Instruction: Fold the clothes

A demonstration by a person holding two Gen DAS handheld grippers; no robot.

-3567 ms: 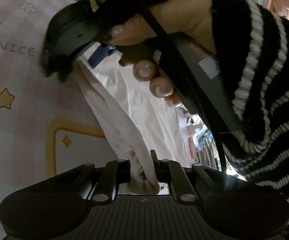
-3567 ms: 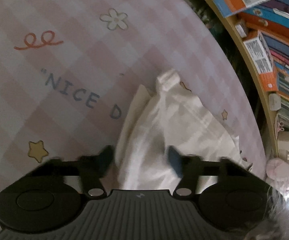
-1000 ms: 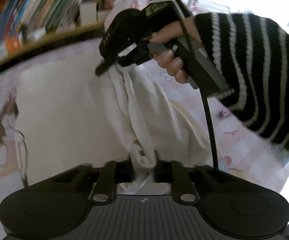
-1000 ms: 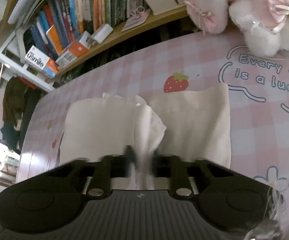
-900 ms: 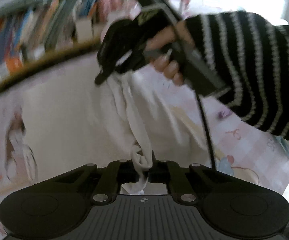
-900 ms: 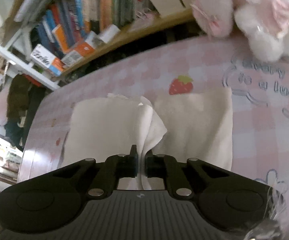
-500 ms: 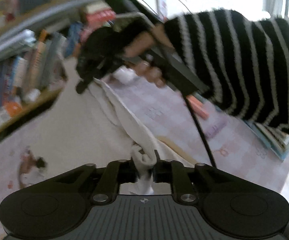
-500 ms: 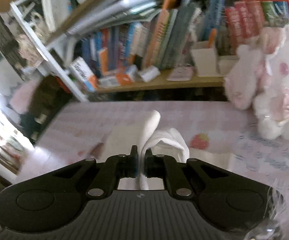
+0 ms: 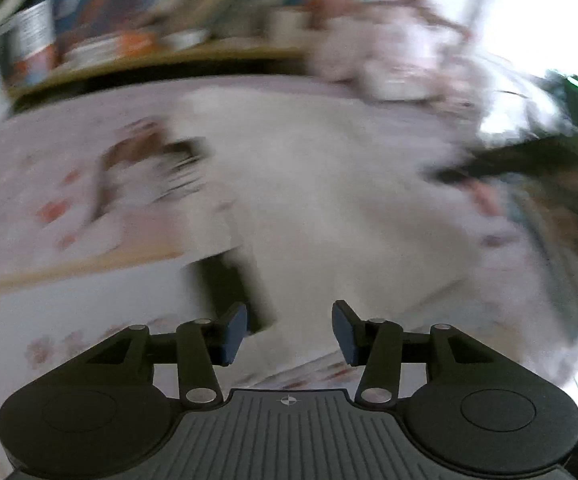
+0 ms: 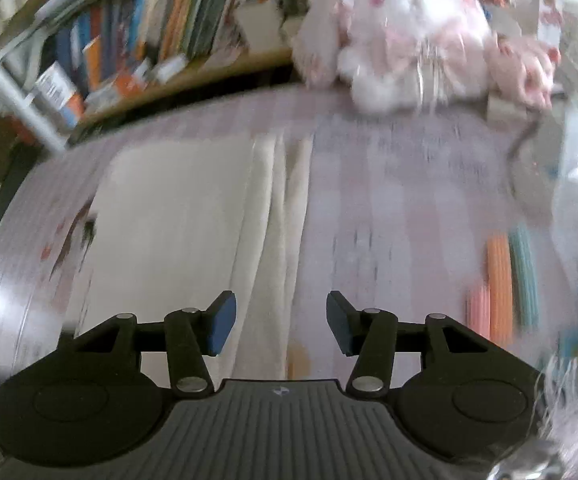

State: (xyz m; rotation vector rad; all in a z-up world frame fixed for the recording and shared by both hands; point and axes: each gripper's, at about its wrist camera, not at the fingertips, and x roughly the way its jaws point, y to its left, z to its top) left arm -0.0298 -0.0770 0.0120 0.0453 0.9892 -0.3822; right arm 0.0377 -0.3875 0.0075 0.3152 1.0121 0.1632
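The cloth (image 10: pixel 177 216) is a plain cream-white garment lying flat on the pink checked table (image 10: pixel 409 200), folded into a broad rectangle. Its right side shows several long layered edges running parallel toward the table's far edge, while its left side lies near the table's left edge. In the blurred left wrist view it (image 9: pixel 329 200) appears as a pale smooth sheet.

The folded garment (image 10: pixel 193 216) lay on the desk (image 10: pixel 401 208), ahead-left of the right claw (image 10: pixel 277 322). Plush toys (image 10: pixel 417 32) sat beyond it; bookshelf (image 10: pixel 137 28) behind.
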